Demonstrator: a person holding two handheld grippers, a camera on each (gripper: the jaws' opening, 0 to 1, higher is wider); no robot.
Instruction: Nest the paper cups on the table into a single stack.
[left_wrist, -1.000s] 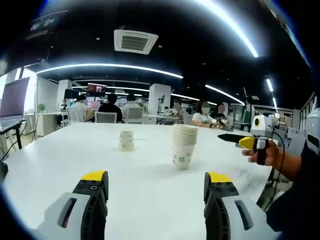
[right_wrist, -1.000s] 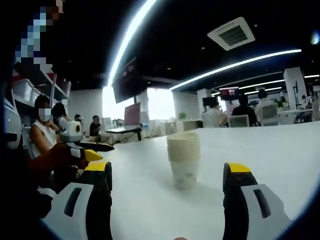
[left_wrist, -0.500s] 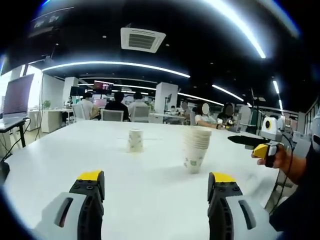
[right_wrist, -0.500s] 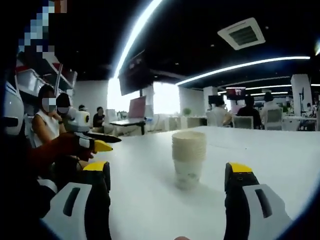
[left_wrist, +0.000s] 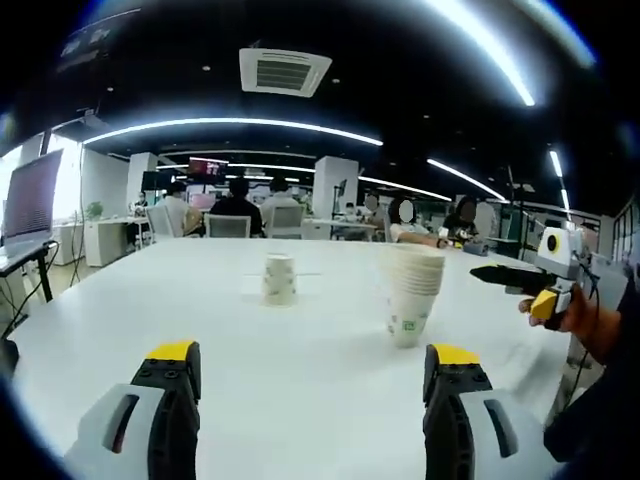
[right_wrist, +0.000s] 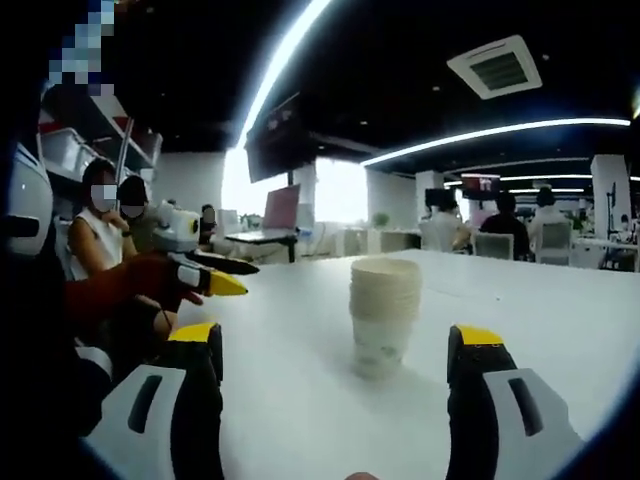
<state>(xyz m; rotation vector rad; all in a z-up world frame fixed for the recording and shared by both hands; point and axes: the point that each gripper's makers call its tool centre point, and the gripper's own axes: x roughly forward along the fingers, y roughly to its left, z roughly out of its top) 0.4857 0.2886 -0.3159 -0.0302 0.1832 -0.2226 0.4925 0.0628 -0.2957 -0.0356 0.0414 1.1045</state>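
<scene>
A stack of several nested paper cups (left_wrist: 412, 296) stands on the white table (left_wrist: 300, 330), ahead and to the right of my left gripper (left_wrist: 313, 356). A single paper cup (left_wrist: 280, 278) stands upside down farther back, left of the stack. The left gripper's jaws are open and hold nothing. In the right gripper view the same stack (right_wrist: 383, 316) sits just beyond my right gripper (right_wrist: 335, 340), whose jaws are wide apart and hold nothing. Each gripper shows in the other's view, held in a hand: the right gripper (left_wrist: 508, 282) beside the stack, the left gripper (right_wrist: 243, 280) off to the left.
The table's near right edge (left_wrist: 535, 370) runs beside the person's arm (left_wrist: 600, 335). Seated people and chairs (left_wrist: 235, 220) line the far side. A laptop on a stand (left_wrist: 28, 205) is at the left. More seated people (right_wrist: 100, 240) sit behind the left gripper.
The left gripper view has swung leftward, so the stack and single cup sit farther right in it. The cups have not moved. In the right gripper view the left gripper has edged toward the stack.
</scene>
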